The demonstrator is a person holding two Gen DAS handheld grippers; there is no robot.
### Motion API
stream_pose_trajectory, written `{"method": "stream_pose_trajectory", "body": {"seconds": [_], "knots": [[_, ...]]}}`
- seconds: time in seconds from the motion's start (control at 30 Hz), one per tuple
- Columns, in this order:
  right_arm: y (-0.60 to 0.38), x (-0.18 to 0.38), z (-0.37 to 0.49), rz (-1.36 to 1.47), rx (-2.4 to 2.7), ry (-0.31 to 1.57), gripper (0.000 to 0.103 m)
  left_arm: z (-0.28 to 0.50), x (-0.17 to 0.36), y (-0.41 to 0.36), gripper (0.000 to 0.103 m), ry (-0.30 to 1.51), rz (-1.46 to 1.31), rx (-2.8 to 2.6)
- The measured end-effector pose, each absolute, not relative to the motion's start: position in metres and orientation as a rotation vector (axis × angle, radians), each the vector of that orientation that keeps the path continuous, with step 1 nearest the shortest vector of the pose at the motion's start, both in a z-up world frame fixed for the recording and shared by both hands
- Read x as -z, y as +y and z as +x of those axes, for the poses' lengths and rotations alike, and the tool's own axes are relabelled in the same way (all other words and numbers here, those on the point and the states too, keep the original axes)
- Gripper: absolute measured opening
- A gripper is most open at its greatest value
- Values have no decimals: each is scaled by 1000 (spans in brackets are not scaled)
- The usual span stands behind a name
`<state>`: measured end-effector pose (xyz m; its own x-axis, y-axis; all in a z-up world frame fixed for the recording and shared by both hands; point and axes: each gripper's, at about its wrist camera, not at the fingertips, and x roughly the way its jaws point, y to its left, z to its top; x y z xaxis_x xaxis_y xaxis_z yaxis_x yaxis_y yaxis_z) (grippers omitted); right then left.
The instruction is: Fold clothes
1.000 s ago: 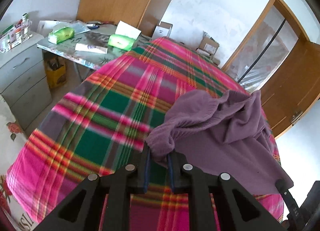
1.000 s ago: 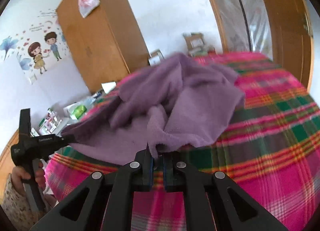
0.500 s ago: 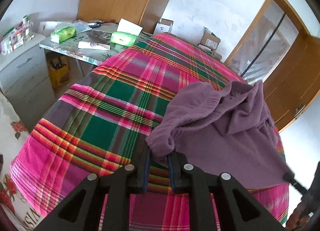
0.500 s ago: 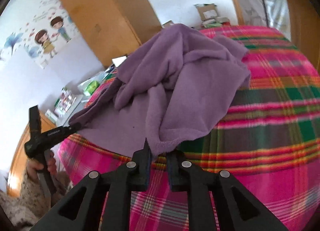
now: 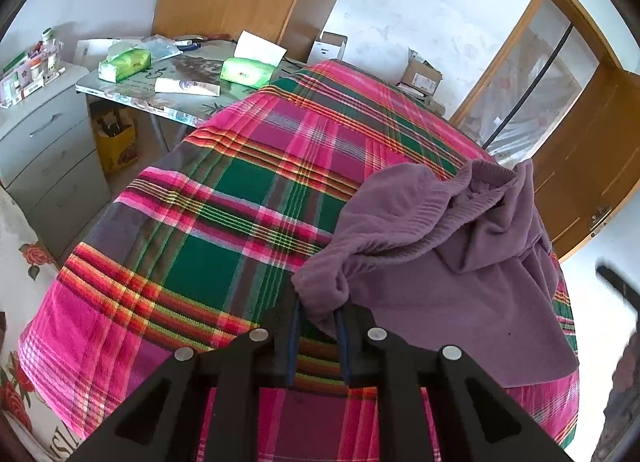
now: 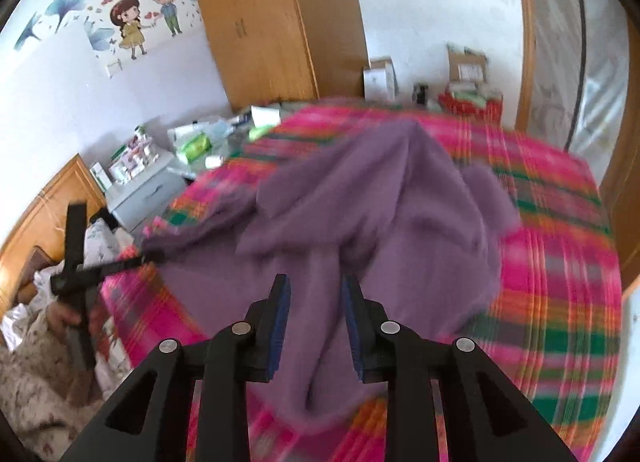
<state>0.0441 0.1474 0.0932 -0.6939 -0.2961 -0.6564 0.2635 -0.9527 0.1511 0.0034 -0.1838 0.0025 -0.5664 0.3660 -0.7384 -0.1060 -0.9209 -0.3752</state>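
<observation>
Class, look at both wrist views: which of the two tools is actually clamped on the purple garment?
The left tool: its pads pinch a bunched corner of the purple garment. The right tool has just been opening; its pads stand apart above the cloth.

Each camera sits on a hand-held gripper and looks forward and down along its two black fingers, close over the bed. Both views share the purple cloth, the checked blanket, the wooden wardrobe and the messy surface further back.
</observation>
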Motion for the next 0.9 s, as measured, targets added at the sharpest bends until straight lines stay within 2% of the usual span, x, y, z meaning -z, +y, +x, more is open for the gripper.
{"method": "stream_pose_trajectory", "body": {"seconds": [0.2,0.5,0.63,0.9], "knots": [[119,-114,-44,963,2661,187,28,3,-1,-182,16,-401,-1290,-2529],[91,-95,-142,1117,2486,242,28,-3,-1,-178,17,-346,-1306,-2525],[90,-74,-147,1205,2416,317,28,-5,-1,-178,17,-356,-1311,-2519],[114,-54,-122,1285,2305,326,28,-8,0,-178,17,-359,-1321,-2519]]}}
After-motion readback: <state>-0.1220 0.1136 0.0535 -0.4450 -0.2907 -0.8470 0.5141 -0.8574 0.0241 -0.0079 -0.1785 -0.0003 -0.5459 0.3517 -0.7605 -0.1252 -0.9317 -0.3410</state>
